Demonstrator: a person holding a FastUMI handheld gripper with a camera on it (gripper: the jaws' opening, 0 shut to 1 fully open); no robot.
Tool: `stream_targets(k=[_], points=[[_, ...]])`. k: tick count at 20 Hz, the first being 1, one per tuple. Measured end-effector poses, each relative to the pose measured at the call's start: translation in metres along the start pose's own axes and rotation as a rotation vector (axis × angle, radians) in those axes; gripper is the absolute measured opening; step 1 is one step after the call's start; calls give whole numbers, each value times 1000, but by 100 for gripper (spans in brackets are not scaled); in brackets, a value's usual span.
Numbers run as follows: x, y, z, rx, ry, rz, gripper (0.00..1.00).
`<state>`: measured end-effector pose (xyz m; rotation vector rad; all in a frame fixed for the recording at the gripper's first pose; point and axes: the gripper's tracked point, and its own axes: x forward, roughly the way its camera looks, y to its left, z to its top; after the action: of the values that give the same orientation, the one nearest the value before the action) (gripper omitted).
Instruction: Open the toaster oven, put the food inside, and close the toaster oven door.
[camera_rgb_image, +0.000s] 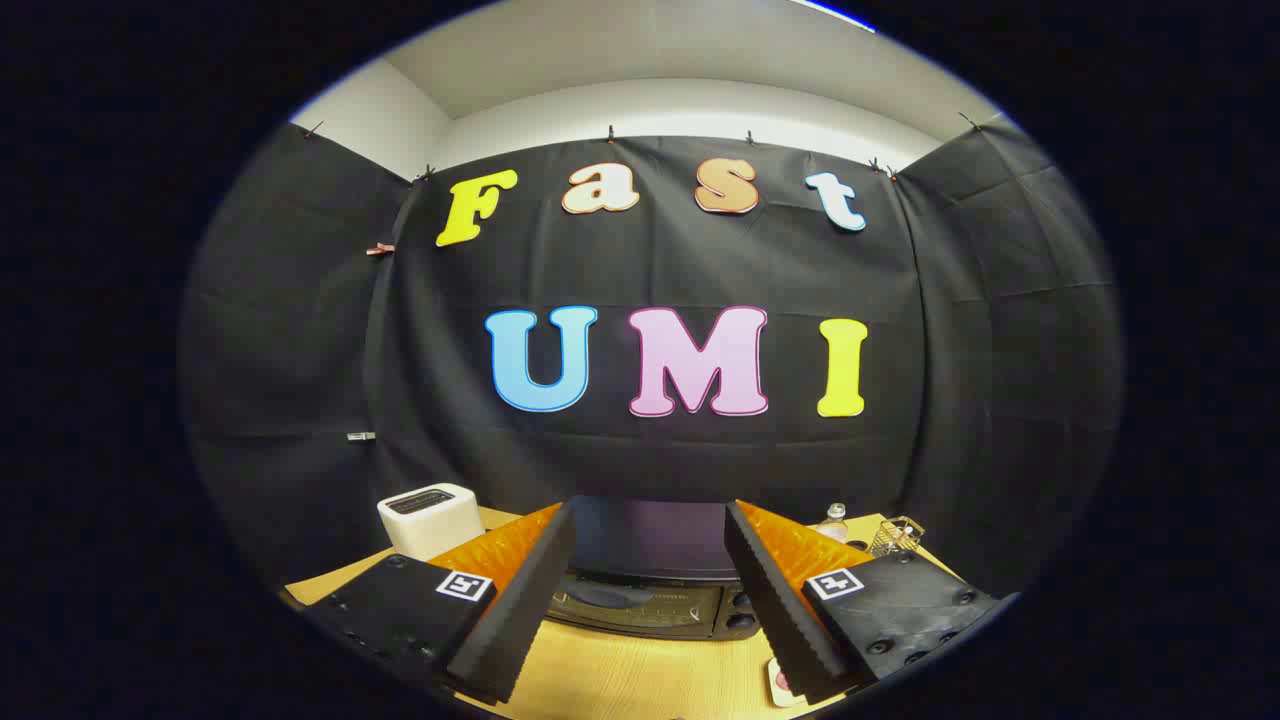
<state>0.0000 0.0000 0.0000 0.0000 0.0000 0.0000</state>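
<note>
A black toaster oven (650, 575) stands on the wooden table (640, 675), just ahead of my fingers and framed between them. Its dark top is toward me, and below it I see the glass door and two knobs (740, 610) at its right side. The door looks closed. My gripper (650, 610) is held open above the table with nothing between its fingers. A small plate with something pink and red on it (782, 685) peeks out beside the right finger, mostly hidden by it.
A white pop-up toaster (432, 518) stands to the left of the oven at the back of the table. To the right of the oven are a clear bottle (832, 520) and a small wire basket (897, 537). Black cloth walls close the booth.
</note>
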Motion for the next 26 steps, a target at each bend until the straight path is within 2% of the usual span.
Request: stream_targets(k=[18, 26], points=[[-1, 11, -17, -1, 29, 17, 98], [15, 15, -52, -11, 81, -11, 98]])
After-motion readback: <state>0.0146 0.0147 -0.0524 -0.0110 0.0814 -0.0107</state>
